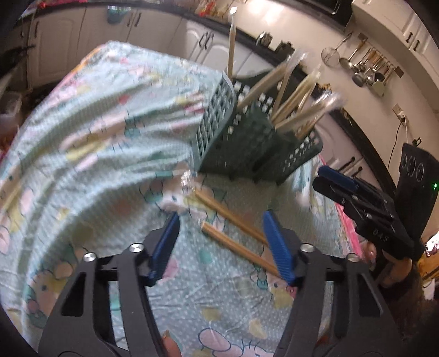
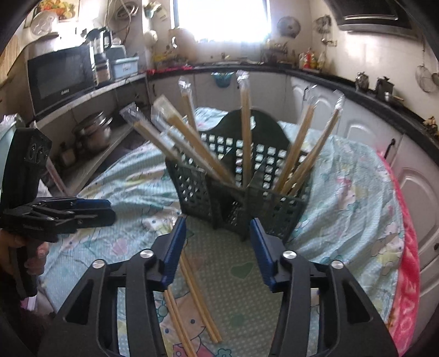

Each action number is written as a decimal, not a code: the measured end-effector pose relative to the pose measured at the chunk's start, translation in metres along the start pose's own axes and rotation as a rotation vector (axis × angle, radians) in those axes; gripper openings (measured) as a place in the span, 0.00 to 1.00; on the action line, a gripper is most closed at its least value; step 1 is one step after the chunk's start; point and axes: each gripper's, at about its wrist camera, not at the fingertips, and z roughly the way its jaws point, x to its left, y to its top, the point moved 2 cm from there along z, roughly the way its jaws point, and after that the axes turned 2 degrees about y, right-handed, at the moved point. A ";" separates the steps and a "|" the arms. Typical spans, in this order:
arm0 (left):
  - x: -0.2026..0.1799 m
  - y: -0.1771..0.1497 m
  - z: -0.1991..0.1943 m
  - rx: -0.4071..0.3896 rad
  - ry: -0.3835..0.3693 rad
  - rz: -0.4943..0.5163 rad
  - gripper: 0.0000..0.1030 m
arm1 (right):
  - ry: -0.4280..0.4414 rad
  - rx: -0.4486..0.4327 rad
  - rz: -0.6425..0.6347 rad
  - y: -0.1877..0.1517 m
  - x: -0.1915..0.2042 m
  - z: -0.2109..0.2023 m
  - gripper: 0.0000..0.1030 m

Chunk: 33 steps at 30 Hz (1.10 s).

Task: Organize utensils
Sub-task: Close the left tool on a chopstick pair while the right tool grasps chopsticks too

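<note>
Kitchen, cloth-covered counter [image 2: 356, 192]. Loose chopsticks [image 2: 197, 296] lie lower centre of right view, just beside your right hand-held gripper [image 2: 218, 244], jaws wide, empty; long axis runs toward green basket [image 2: 238, 192]. Left hand-held gripper [image 1: 222, 241] wide, empty, over same chopsticks [image 1: 233, 241], lying diagonally.

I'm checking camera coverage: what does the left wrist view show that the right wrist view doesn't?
Only the left wrist view shows the ladles and strainers hanging on the wall and the right hand-held gripper, seen side-on. Only the right wrist view shows the microwave, the bright window and the left hand-held gripper. Both show the green slotted basket holding wrapped chopsticks, loose chopsticks lying on the patterned cloth, and each camera's own jaws open.
</note>
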 end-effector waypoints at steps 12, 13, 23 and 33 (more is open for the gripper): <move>0.017 -0.006 0.046 0.125 -0.005 -0.068 0.35 | 0.051 0.114 -0.057 -0.005 0.006 0.041 0.29; 0.019 -0.005 0.049 0.134 0.006 -0.067 0.35 | 0.060 0.122 -0.057 -0.004 0.006 0.044 0.29; 0.034 0.000 0.062 0.159 0.037 -0.059 0.03 | 0.109 0.195 -0.083 -0.005 0.015 0.076 0.24; 0.056 -0.004 0.049 0.150 -0.018 -0.110 0.00 | 0.158 0.245 -0.112 0.001 0.039 0.109 0.24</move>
